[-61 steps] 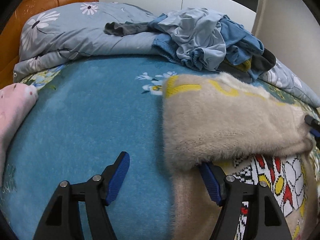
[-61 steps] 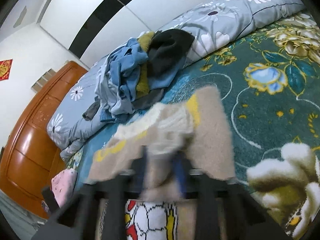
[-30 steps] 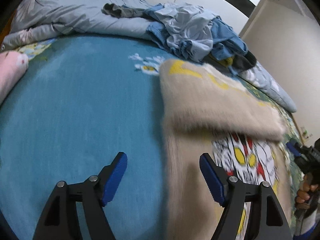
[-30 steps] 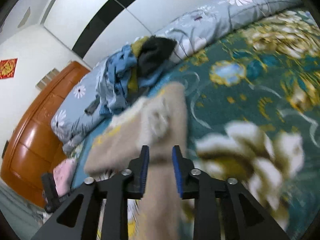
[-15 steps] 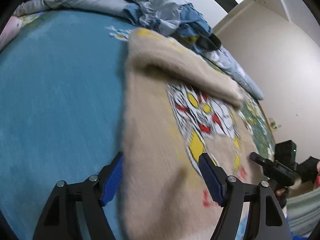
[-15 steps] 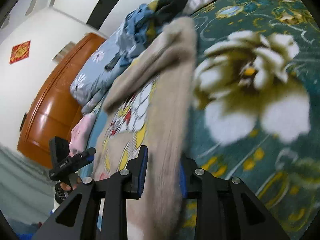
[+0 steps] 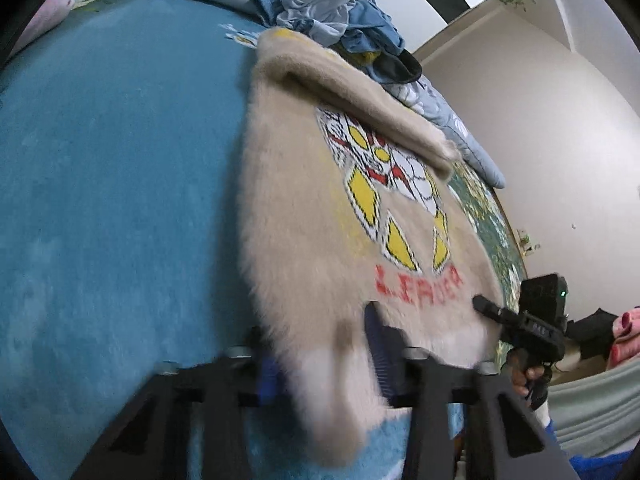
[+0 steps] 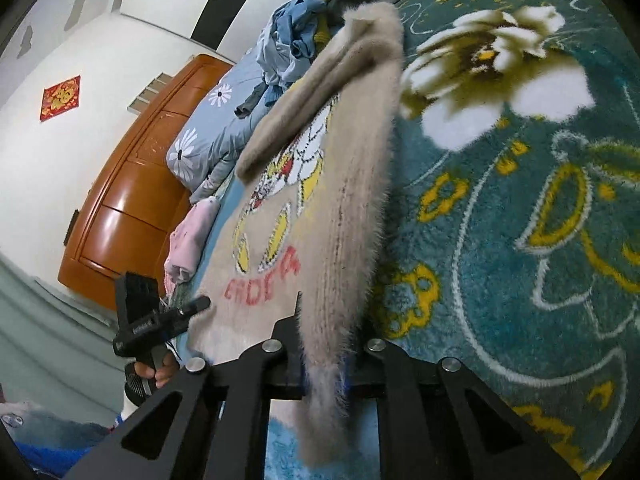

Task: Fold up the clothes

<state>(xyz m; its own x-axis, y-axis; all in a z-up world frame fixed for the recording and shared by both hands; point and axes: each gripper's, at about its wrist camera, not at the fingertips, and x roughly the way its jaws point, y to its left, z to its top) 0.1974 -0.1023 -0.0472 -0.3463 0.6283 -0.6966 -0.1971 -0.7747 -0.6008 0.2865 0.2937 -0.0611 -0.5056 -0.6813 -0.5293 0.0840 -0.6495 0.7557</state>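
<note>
A fuzzy beige sweater (image 7: 320,208) with a red, yellow and white cartoon print and red letters lies front up on the bed, its sleeves folded across the top. My left gripper (image 7: 320,354) is shut on its bottom hem at the left corner. My right gripper (image 8: 324,344) is shut on the hem at the right corner; the sweater (image 8: 344,184) runs away from it towards the pillows. Each gripper shows in the other's view: the right gripper (image 7: 520,320) and the left gripper (image 8: 160,320).
The bed has a blue blanket (image 7: 112,168) on the left and a teal floral blanket (image 8: 520,200) on the right. A pile of blue and grey clothes (image 7: 332,4) lies by the grey floral duvet (image 8: 212,128). A pink garment (image 8: 188,236) lies near the wooden headboard (image 8: 132,184).
Both grippers have drawn back from the sweater's top to its bottom hem. The left gripper, open before, has shut on the hem's left corner; the right one now grips the right corner.
</note>
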